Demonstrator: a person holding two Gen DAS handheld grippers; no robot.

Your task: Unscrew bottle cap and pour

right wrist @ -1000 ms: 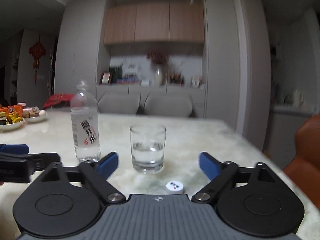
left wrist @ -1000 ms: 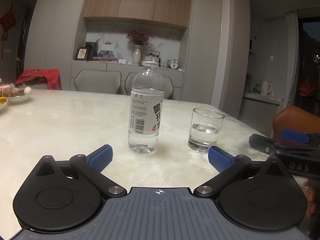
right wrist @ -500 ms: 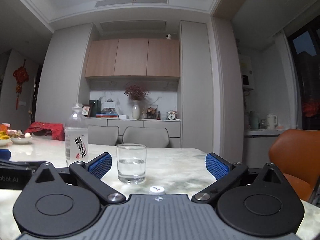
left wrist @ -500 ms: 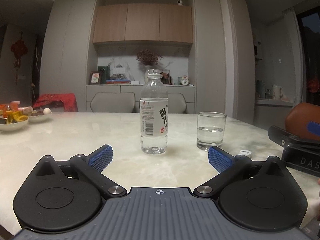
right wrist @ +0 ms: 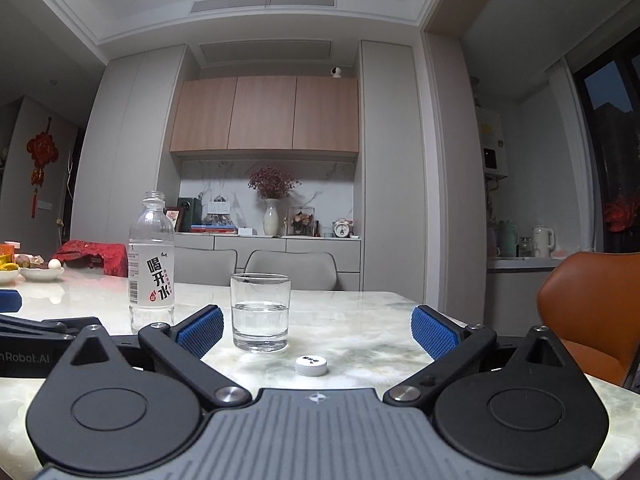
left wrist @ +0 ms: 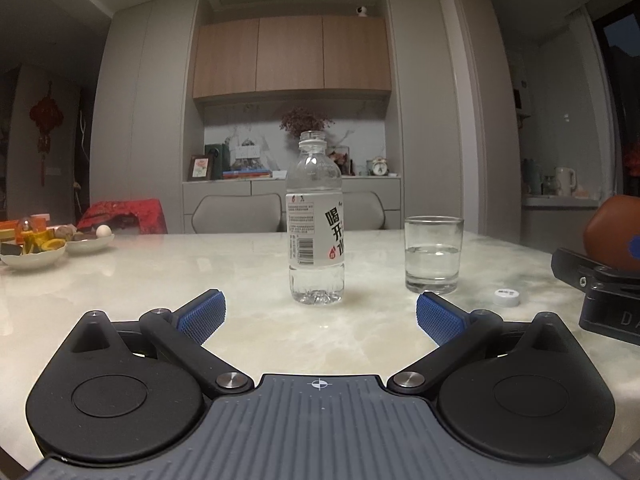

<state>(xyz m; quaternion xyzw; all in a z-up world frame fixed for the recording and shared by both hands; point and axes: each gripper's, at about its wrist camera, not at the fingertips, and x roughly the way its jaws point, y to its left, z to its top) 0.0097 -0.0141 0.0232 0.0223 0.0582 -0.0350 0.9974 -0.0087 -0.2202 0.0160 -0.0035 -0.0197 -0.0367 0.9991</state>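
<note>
A clear plastic bottle (left wrist: 315, 232) with a white label stands upright and uncapped on the marble table (left wrist: 160, 280); it also shows in the right wrist view (right wrist: 151, 272). A glass (left wrist: 433, 254) partly filled with water stands to its right, also in the right wrist view (right wrist: 260, 312). The white cap (left wrist: 506, 297) lies on the table near the glass, and shows in the right wrist view (right wrist: 311, 365). My left gripper (left wrist: 318, 316) is open and empty, short of the bottle. My right gripper (right wrist: 316, 330) is open and empty, just behind the cap and glass.
Plates of food (left wrist: 36, 246) sit at the table's far left. An orange chair (right wrist: 592, 312) stands at the right edge. Grey chairs (right wrist: 292, 274) line the far side. The right gripper's body (left wrist: 600, 292) shows at the left view's right edge.
Both grippers have drawn back and lowered to table level, open and empty. The bottle, glass and cap have stayed in place.
</note>
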